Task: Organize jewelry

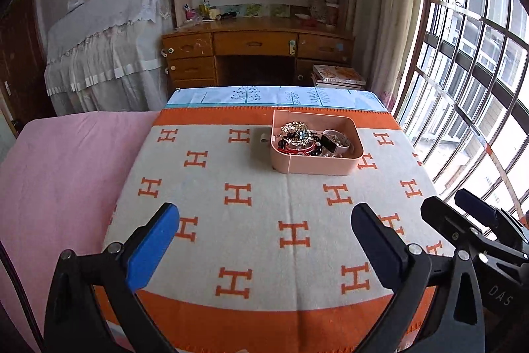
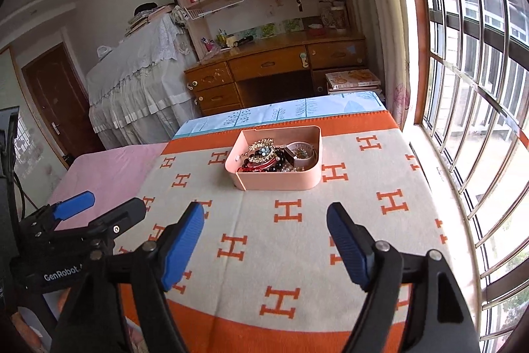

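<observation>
Pink tray, rect. w/ rounded corners and low walls, sits toward the far end of the blanket, a cream throw w/ orange H pattern and orange border spread on a bed. Tray holds a jumbled jewelry pile: gold-tone rhinestone brooch w/ pale blue center on top, dark bead bracelets and red cord strands underneath, pearly beads at the front-right corner. A white watch w/ dark face lies in the tray's right part, touching the pile. A seam shows on the tray's near wall, left of center. Left hand-held gripper hangs over the near part of the blanket, blue pads spread wide apart, nothing between them. Right hand-held gripper is just beside it, pads also apart, empty. Both well short of the tray, pointing toward it. Beyond the bed: wooden desk w/ drawers, bookshelf above it, barred window at right.
</observation>
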